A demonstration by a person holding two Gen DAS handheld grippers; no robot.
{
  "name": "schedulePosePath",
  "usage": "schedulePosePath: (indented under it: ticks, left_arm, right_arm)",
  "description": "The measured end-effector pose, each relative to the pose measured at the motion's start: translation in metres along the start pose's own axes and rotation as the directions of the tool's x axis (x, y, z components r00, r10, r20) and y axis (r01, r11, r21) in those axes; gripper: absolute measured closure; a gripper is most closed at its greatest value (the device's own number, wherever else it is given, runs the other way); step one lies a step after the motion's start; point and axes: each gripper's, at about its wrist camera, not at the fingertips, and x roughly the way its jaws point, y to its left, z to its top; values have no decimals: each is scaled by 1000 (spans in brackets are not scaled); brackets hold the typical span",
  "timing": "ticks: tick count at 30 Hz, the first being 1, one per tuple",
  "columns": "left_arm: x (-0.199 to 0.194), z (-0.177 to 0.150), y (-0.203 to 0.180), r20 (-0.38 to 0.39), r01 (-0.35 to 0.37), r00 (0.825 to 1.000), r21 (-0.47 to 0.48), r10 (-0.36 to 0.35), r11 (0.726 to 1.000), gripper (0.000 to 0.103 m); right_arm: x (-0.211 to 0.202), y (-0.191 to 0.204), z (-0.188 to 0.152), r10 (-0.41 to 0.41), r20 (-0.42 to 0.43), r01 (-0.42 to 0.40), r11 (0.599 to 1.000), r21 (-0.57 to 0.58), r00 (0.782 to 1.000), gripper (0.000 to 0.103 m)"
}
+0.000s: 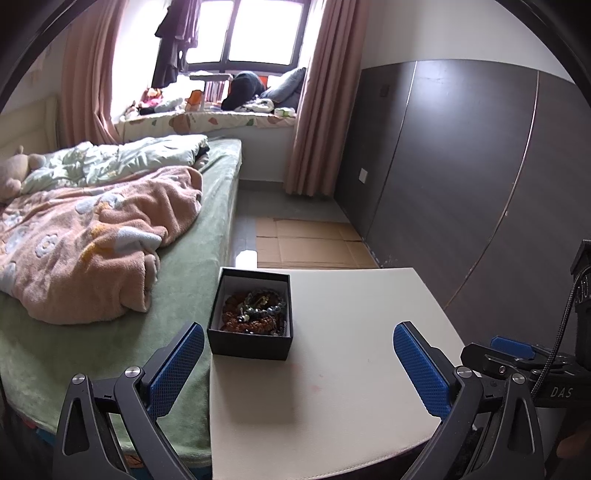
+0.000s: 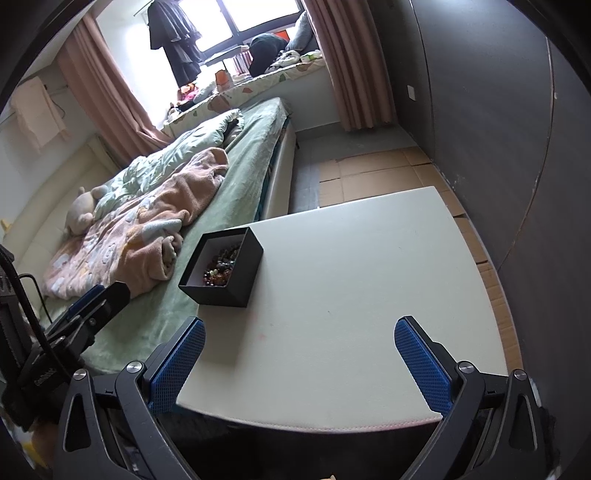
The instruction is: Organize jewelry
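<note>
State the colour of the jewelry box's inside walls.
White, inside the black jewelry box; the left wrist view shows it best, above the beaded bracelets.

Home bedroom, unmade bed [image 1: 110, 221], curtained window [image 1: 266, 33]

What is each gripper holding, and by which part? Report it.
Nothing is held. The left gripper and right gripper are both open, short of the jewelry box.

Ahead of the jaws, beaded jewelry [image 1: 254, 312] heaped in the black box [image 1: 248, 345], single pieces too tangled to separate. Near edge of surface [image 2: 332, 417] hidden below the jaws.
</note>
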Motion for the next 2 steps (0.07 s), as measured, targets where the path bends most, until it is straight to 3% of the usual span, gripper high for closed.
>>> schedulePosePath:
  ticks: [2]
  left_arm:
    - [-1, 0, -1, 4, -4, 1000, 2, 4, 1000, 1]
  right_arm:
    - [0, -1, -2, -1, -5, 1, 1000, 2, 1000, 0]
